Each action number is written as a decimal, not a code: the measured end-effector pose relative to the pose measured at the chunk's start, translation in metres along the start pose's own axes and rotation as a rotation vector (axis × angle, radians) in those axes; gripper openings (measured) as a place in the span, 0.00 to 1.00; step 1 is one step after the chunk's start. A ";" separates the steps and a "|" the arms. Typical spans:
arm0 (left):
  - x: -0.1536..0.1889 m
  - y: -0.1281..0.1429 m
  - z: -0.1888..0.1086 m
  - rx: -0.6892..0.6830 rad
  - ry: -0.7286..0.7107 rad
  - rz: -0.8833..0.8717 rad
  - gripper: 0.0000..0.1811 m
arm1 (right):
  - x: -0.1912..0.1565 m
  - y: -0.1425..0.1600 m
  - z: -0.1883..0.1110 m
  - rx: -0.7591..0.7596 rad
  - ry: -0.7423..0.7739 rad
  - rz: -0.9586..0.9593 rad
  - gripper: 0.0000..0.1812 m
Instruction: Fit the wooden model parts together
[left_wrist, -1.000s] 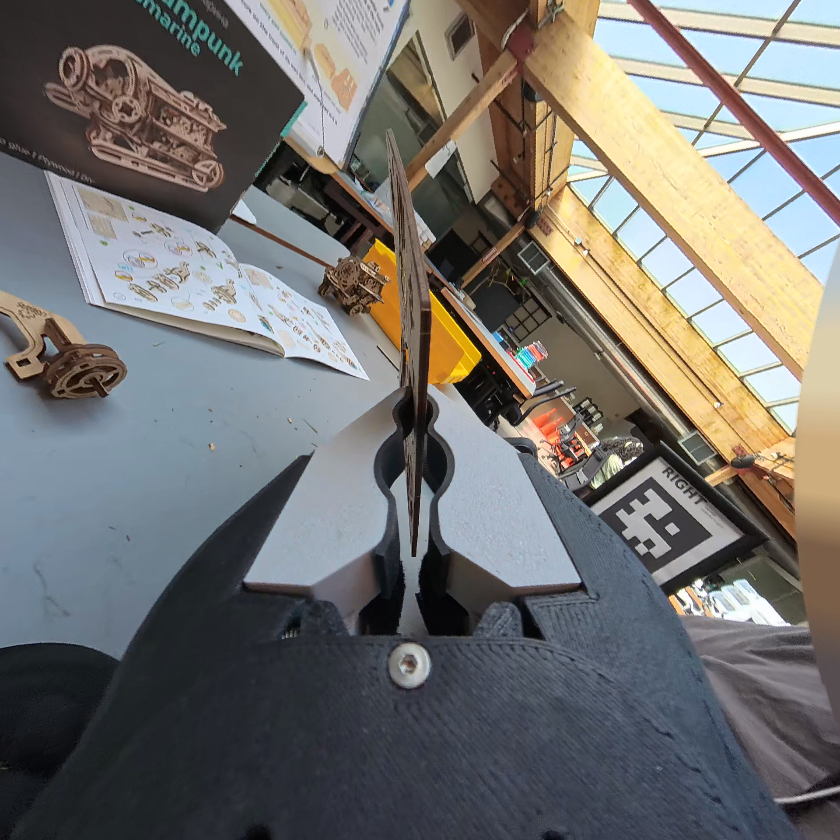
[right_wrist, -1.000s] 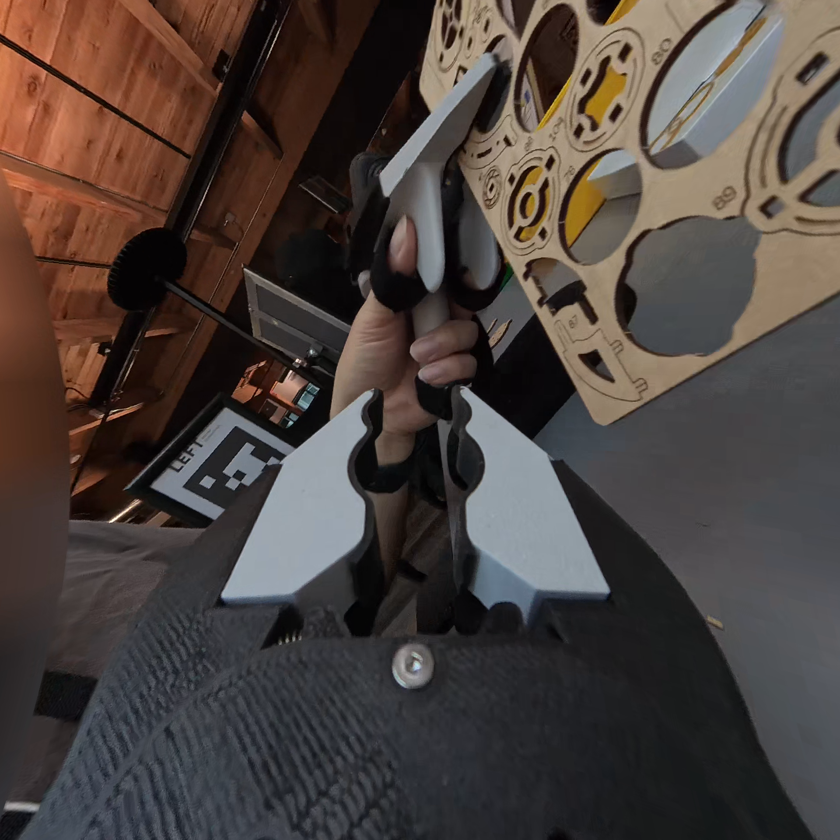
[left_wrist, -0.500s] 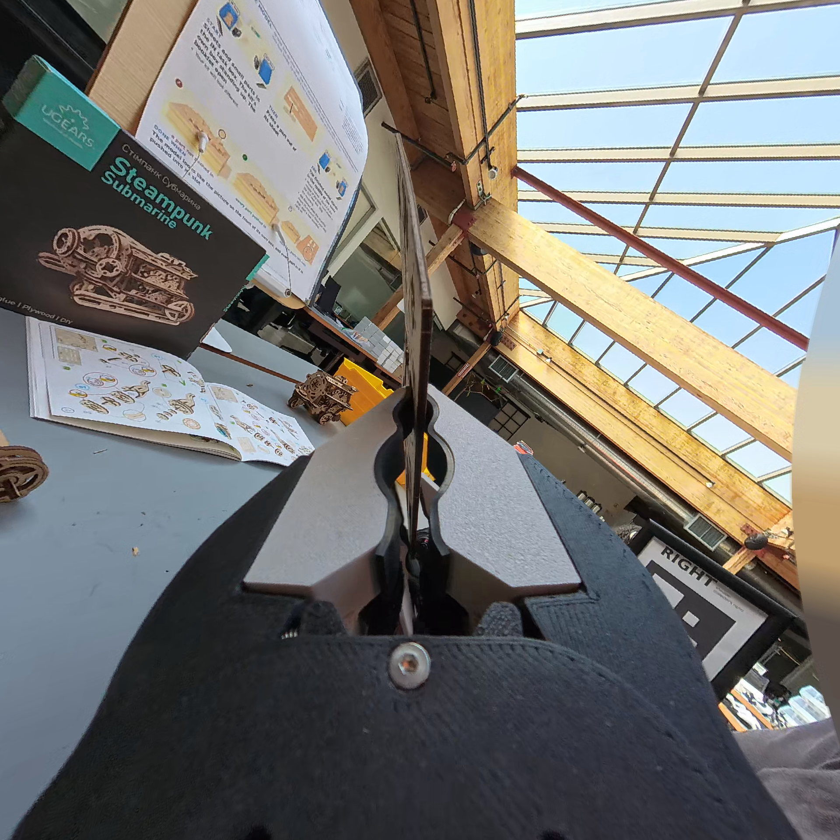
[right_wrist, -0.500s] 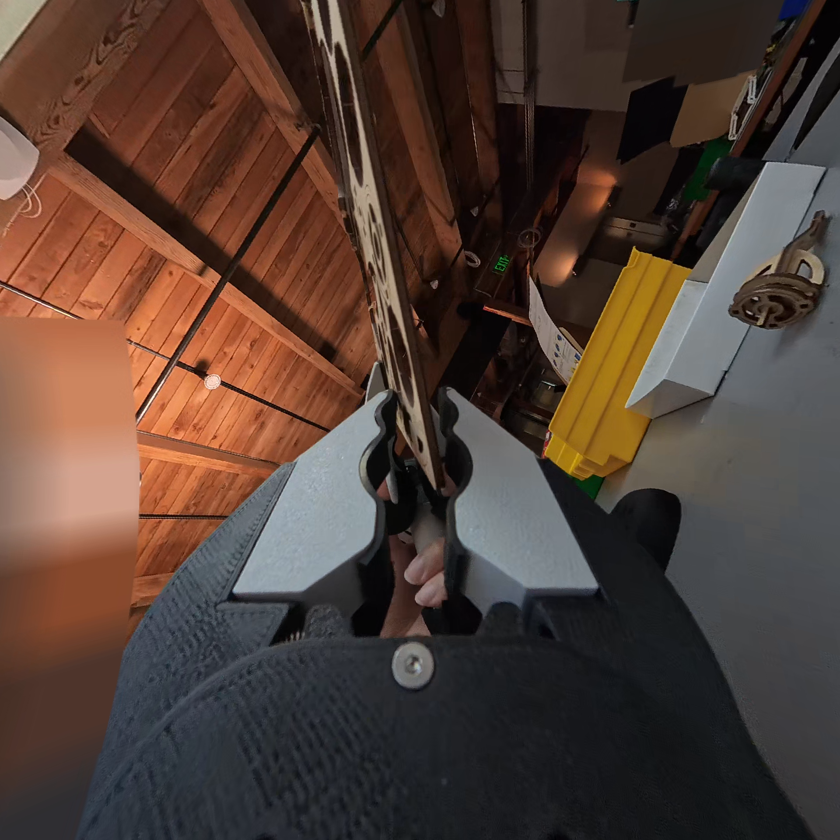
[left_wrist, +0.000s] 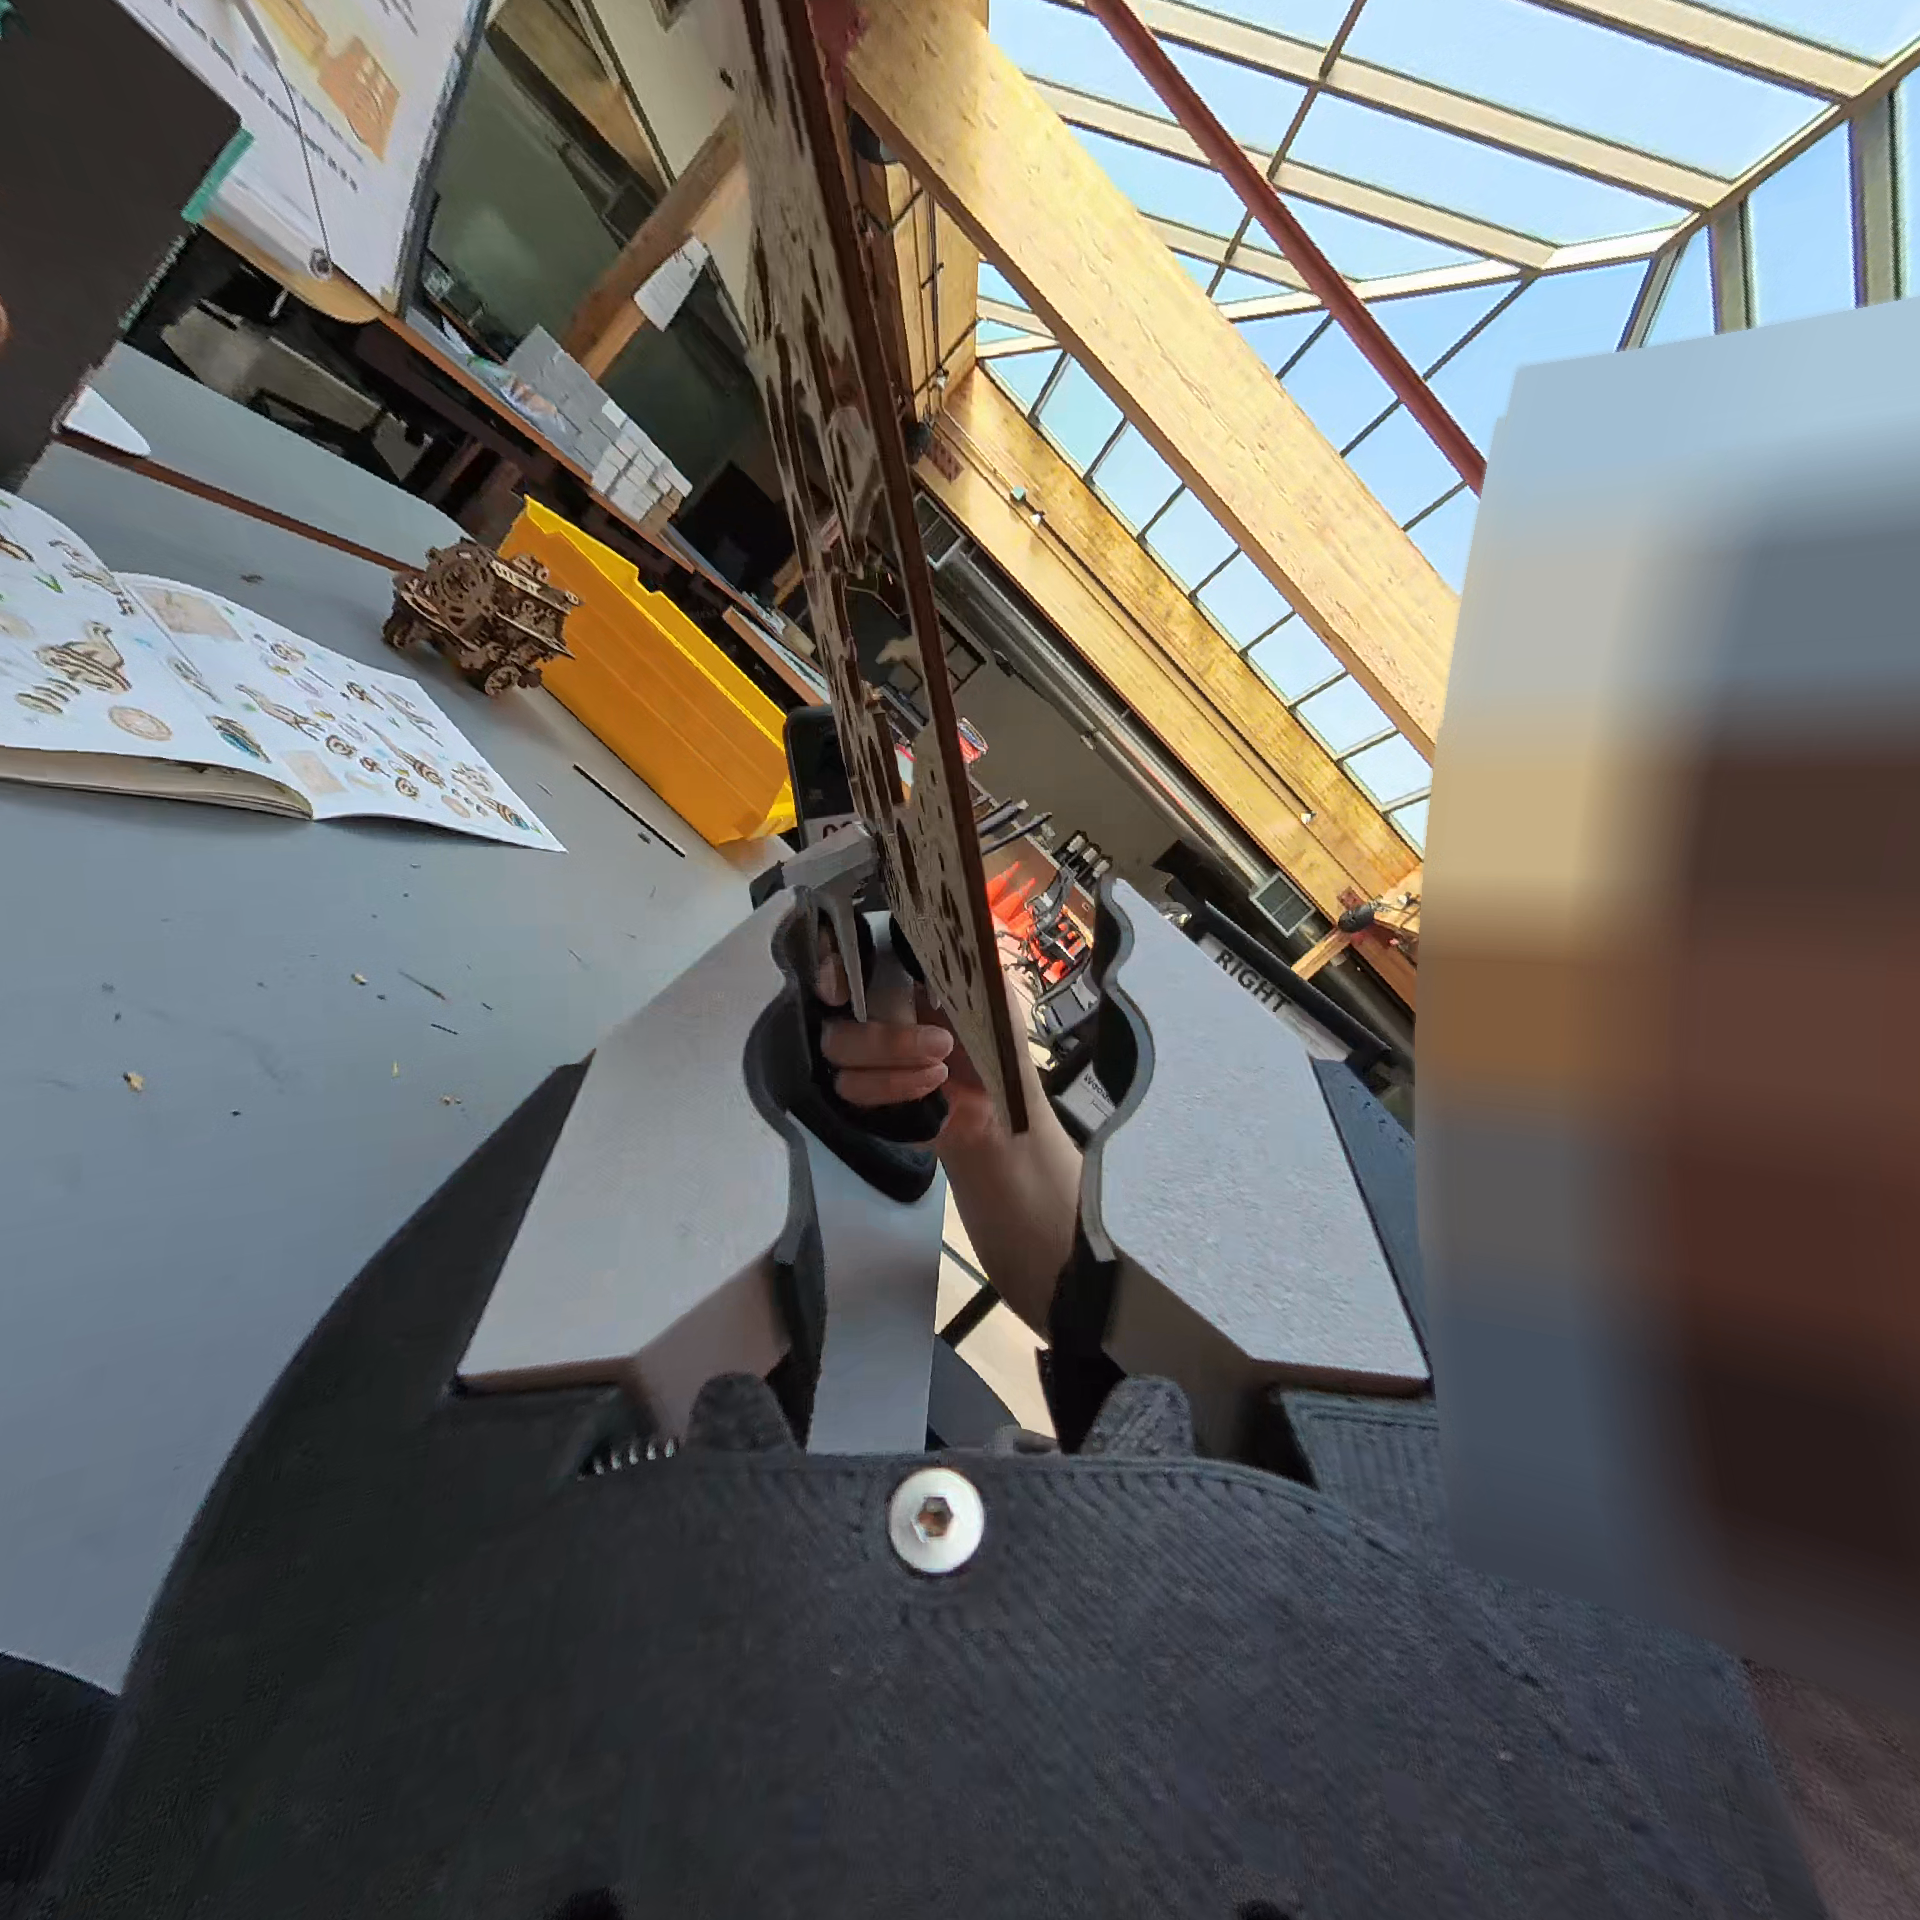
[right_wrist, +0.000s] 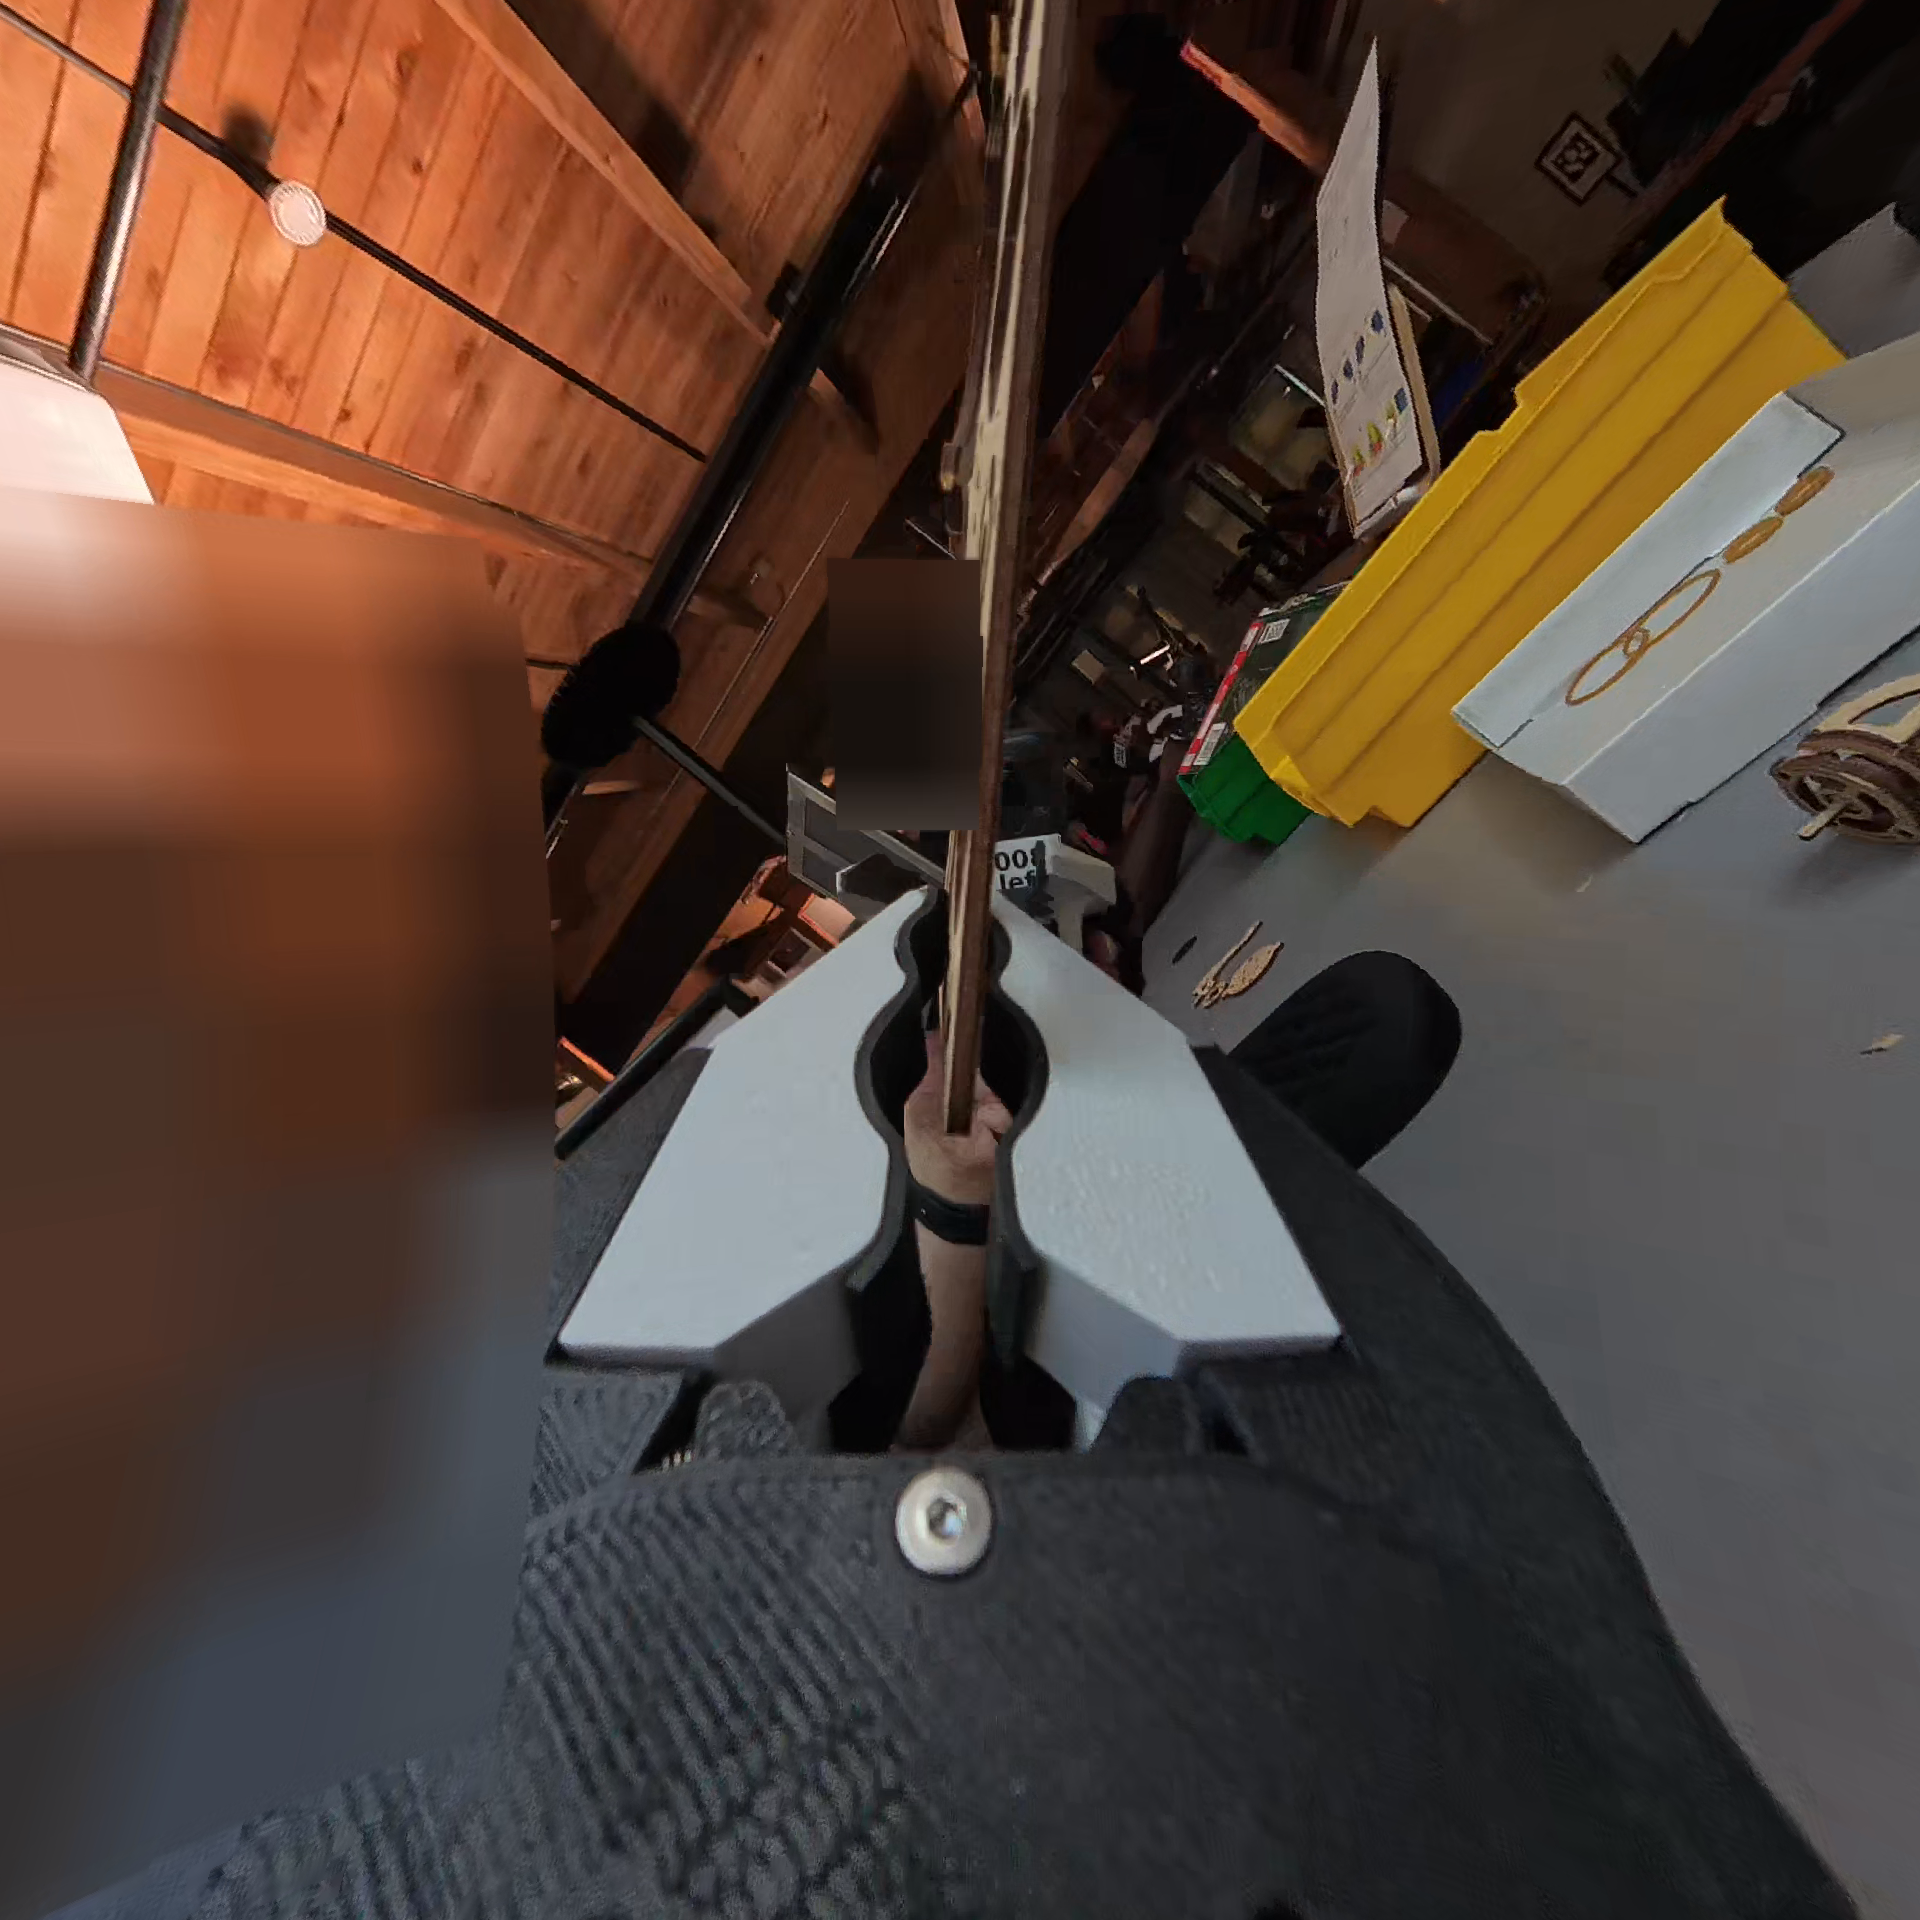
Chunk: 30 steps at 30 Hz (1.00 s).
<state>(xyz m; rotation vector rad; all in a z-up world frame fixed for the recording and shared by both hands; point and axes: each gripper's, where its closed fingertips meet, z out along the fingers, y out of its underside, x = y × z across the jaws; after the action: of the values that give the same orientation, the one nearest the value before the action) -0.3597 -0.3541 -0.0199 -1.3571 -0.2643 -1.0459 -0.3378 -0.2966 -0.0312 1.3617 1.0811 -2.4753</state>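
A: So, where was the wooden sheet (right_wrist: 987, 644)?

B: Up in the air, on edge, rising well above the grey table (left_wrist: 260, 1039). The right gripper (right_wrist: 961, 945) had its two fingers pressed against the sheet's lower end, one on each face.

A: And the left gripper (left_wrist: 951, 914)?

B: Spread wide, gripping nothing. The sheet's bottom corner showed in the gap, clear of both fingers, with the other gripper clamped on it farther off.

A: Any writing around?

B: Plenty, though most was too small to read. An open booklet (left_wrist: 260, 707) of printed diagrams lay flat on the table, a poster (left_wrist: 312, 94) with pictures and text hung behind it, and a black-and-white marker plate (left_wrist: 1257, 987) bore a printed word. The sheet's cut-out parts carried burnt markings I could not read.

A: What else was on the table?

B: A small built wooden model (left_wrist: 483, 613) just beside a yellow bin (left_wrist: 665, 665), a white box (right_wrist: 1662, 644) next to that bin, and a wooden wheel piece (right_wrist: 1860, 790) by the box.
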 end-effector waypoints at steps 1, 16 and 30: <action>-0.001 0.005 0.003 -0.033 0.008 -0.011 0.26 | -0.001 0.003 0.000 -0.041 0.008 -0.022 0.01; -0.022 0.060 0.026 -0.218 -0.027 -0.088 0.02 | 0.014 0.017 -0.014 -0.163 0.038 -0.019 0.01; -0.034 0.048 0.021 -0.063 -0.134 0.032 0.00 | 0.030 0.039 -0.001 -0.067 0.180 -0.117 0.14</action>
<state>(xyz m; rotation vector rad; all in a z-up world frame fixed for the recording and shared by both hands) -0.3346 -0.3266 -0.0704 -1.4863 -0.3098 -0.9449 -0.3388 -0.3182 -0.0760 1.5690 1.3046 -2.4069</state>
